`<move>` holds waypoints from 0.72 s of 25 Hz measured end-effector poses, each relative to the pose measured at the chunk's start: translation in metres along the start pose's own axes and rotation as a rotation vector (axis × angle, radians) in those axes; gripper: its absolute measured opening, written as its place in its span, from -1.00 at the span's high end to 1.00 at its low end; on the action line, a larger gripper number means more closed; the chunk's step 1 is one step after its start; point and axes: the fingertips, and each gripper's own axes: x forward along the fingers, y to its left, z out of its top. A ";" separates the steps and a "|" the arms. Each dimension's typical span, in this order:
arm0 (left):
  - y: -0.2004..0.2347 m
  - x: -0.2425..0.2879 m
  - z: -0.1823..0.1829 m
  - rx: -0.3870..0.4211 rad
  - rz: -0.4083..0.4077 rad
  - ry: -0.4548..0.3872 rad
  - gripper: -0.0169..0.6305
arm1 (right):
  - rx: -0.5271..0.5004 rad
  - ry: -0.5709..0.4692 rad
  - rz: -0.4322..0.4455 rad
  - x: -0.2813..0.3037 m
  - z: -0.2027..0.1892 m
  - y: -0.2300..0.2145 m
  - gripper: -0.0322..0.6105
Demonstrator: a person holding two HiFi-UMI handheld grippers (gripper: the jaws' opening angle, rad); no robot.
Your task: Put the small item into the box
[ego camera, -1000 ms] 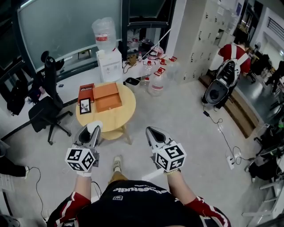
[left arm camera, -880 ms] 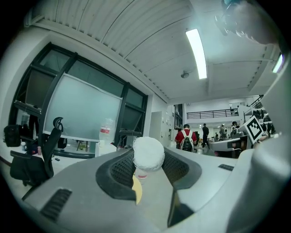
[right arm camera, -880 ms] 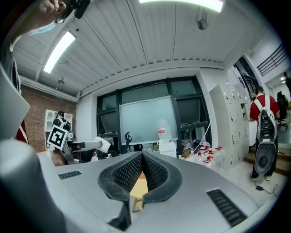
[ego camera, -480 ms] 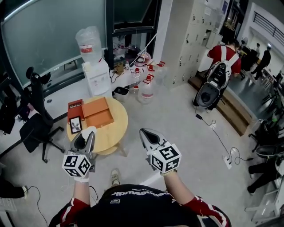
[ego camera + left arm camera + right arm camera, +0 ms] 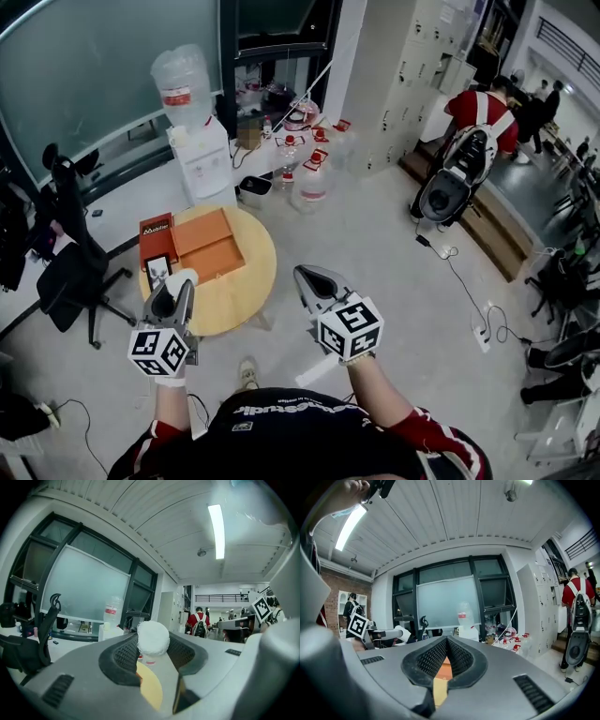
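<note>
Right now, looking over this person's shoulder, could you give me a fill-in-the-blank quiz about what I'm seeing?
1. The left gripper's jaws are closed on a small ____ ball.
2. The orange box lies on a ____ wooden table.
3. The right gripper's jaws are shut and hold ____.
Missing words: white; round; nothing.

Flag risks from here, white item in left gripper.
1. The white item sits only at the tips of the left gripper, so it might slip out before reaching the orange box.
2. That box lies right beside a red box, so a loose release might land wrong.
</note>
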 end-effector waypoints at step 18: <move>0.102 0.076 -0.013 0.010 -0.082 0.082 0.39 | -0.027 0.050 0.021 0.151 0.010 0.024 0.82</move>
